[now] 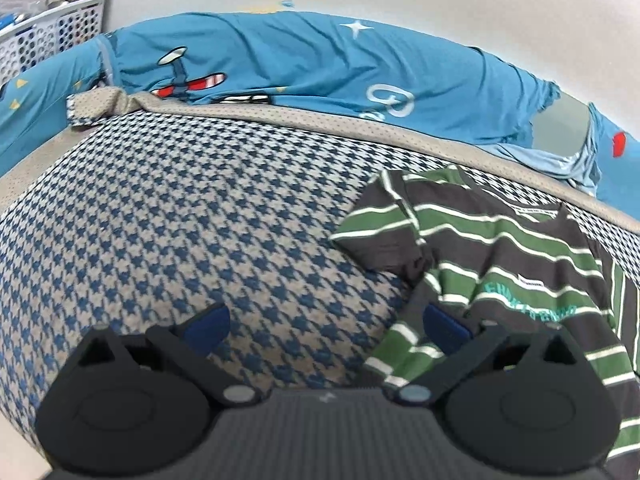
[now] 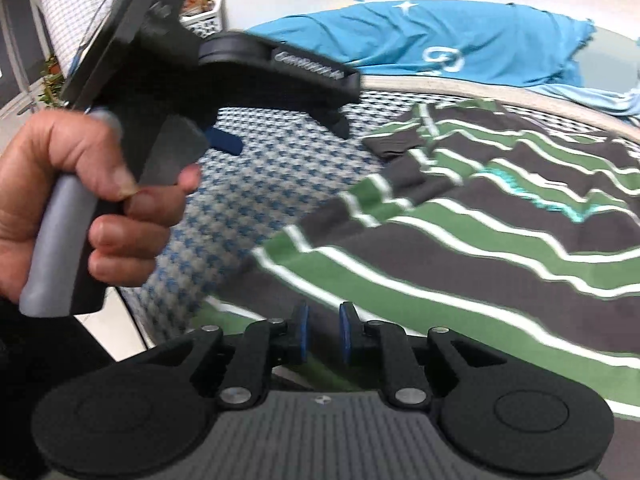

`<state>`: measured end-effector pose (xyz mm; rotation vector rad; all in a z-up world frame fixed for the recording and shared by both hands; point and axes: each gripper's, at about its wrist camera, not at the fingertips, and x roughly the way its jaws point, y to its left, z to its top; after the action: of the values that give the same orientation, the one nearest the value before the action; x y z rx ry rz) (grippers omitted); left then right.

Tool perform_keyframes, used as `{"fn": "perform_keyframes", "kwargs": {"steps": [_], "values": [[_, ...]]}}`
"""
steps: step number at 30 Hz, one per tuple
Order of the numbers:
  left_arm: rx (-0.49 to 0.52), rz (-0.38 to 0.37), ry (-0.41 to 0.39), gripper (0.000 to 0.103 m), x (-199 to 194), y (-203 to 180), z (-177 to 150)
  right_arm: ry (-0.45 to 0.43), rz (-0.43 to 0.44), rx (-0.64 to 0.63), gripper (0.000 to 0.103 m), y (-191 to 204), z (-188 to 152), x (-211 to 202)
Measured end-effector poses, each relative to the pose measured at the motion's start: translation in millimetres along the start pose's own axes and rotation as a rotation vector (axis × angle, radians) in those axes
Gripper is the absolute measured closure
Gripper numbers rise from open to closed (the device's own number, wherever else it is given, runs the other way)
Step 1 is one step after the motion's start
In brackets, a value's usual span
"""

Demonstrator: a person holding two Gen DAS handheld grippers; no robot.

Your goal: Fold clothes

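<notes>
Two handheld grippers work over a striped T-shirt spread on a houndstooth-covered mattress, at what looks like an early step of the folding: the shirt lies roughly flat, collar toward the far edge of the mattress, one short sleeve stuck out toward the bare middle and the cloth rippled in the right wrist view.

No fold is visible yet. The left gripper, seen in the right wrist view gripped by a person's hand, hovers above the shirt's sleeve-side edge with its jaws spread wide and nothing between them; one blue pad hangs over the striped cloth, the other over bare mattress.

The right gripper sits low over the shirt's near part, jaws narrow with a slim gap showing, and no cloth seen pinched between the pads; whether they brush the fabric cannot be told.

Next, by the look of it, each gripper needs a hold on the shirt's side edge, likely at sleeve and hem, to carry that side over toward the middle.

Beyond the far edge of the mattress, blue printed bedding is bunched, with a white basket at the far left corner.
</notes>
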<state>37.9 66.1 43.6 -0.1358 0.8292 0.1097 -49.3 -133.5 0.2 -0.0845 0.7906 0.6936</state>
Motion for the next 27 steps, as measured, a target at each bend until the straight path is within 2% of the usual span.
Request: {"fn": "perform_keyframes", "kwargs": {"steps": [13,23,27], "values": [[0.133,-0.05,0.001,0.0,18,-45,-11,-0.032,-0.127,0.085,0.082,-88,17,-29],[0.154,-0.068,0.033,0.0,38,-65,-16,-0.048,-0.16,0.132,0.08,-119,20,-31],[0.163,-0.065,0.043,0.0,44,-72,-17,-0.078,-0.188,0.156,0.073,-136,24,-36]]}}
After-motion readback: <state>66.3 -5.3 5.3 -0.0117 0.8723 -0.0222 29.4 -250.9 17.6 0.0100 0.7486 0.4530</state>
